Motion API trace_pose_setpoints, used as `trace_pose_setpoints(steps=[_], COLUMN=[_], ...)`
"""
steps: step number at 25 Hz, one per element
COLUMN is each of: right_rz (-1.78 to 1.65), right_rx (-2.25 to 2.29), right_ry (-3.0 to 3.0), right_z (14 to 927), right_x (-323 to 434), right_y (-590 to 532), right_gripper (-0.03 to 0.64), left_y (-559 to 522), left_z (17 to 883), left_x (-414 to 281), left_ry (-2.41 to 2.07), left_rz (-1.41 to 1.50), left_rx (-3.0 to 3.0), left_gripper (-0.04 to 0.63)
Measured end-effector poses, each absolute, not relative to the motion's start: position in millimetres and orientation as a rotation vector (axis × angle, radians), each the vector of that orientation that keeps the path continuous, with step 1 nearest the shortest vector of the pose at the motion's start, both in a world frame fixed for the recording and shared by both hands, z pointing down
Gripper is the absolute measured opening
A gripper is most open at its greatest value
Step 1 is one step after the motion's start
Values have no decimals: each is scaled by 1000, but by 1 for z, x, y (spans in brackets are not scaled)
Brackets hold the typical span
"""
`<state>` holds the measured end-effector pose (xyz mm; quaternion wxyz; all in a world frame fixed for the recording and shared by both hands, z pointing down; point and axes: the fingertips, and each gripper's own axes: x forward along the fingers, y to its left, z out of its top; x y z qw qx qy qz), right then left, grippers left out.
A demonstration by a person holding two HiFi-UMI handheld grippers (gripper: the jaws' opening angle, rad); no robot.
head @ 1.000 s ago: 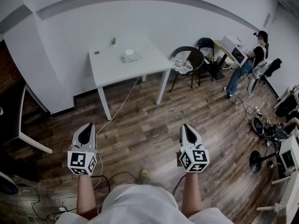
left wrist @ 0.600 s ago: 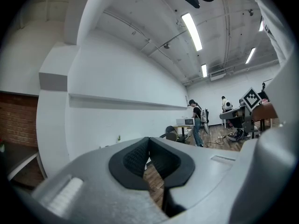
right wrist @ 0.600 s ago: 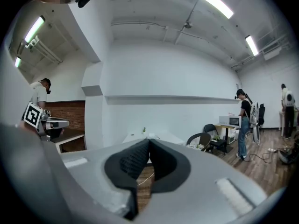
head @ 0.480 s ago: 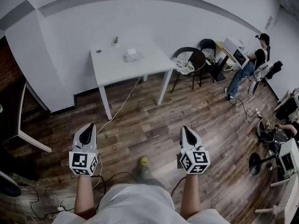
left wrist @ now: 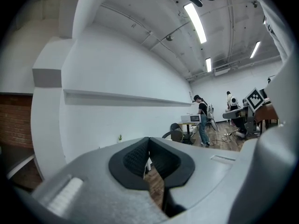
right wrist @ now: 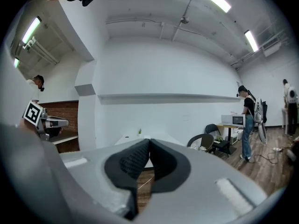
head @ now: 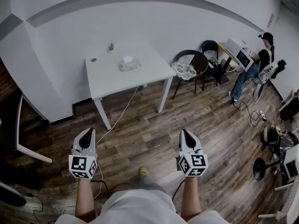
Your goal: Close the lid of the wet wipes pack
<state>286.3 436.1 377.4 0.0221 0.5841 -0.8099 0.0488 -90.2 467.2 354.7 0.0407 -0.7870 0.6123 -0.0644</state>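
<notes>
The wet wipes pack [head: 128, 65] lies on the white bench [head: 108, 80] that stands against the far white wall, toward the bench's back edge. Something white sits on top of the pack; it is too small to tell whether the lid is up or down. A tiny potted plant [head: 111, 46] stands at the bench's back edge, left of the pack, and a small dark round thing [head: 93, 59] lies further left. Both claws are well apart from the bench, held level over the wooden floor [head: 154, 125] on the person's forearms. The left claw [head: 87, 132] is clenched, its black pads [left wrist: 135, 157] meeting at the tips with nothing between them. The right claw [head: 185, 131] is clenched likewise, its pads [right wrist: 135, 158] pressed together and empty. A pale cable [head: 122, 112] runs from under the bench across the floor toward the left claw. Right of the bench stands a black round-backed chair [head: 192, 59] with a patterned cushion, and further right another person [head: 259, 59] stands at a desk.
</notes>
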Motion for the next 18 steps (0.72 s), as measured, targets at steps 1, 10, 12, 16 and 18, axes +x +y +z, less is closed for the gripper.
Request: trace_pose_setpoints(steps=[1, 10, 12, 16, 18], right_rz=[152, 178, 185, 191, 187], right_rx=[1805, 1733, 1729, 1725, 1731], right_ry=[-2513, -2567, -2572, -2580, -2587], right_z=[378, 385, 388, 390, 390], right_x=[288, 307, 314, 323, 328], right_y=[423, 308, 291, 274, 266], right_gripper=[3, 3, 3, 3, 3], left_y=[457, 358, 344, 327, 318], left_z=[355, 345, 345, 348, 345], left_x=[-88, -55, -41, -23, -20], left_ry=[1883, 1910, 1893, 1870, 1875], left_rz=[-206, -246, -262, -287, -277], left_rx=[-2404, -2369, -2372, -2380, -2370], left_gripper=[-2, -2, -2, -2, -2])
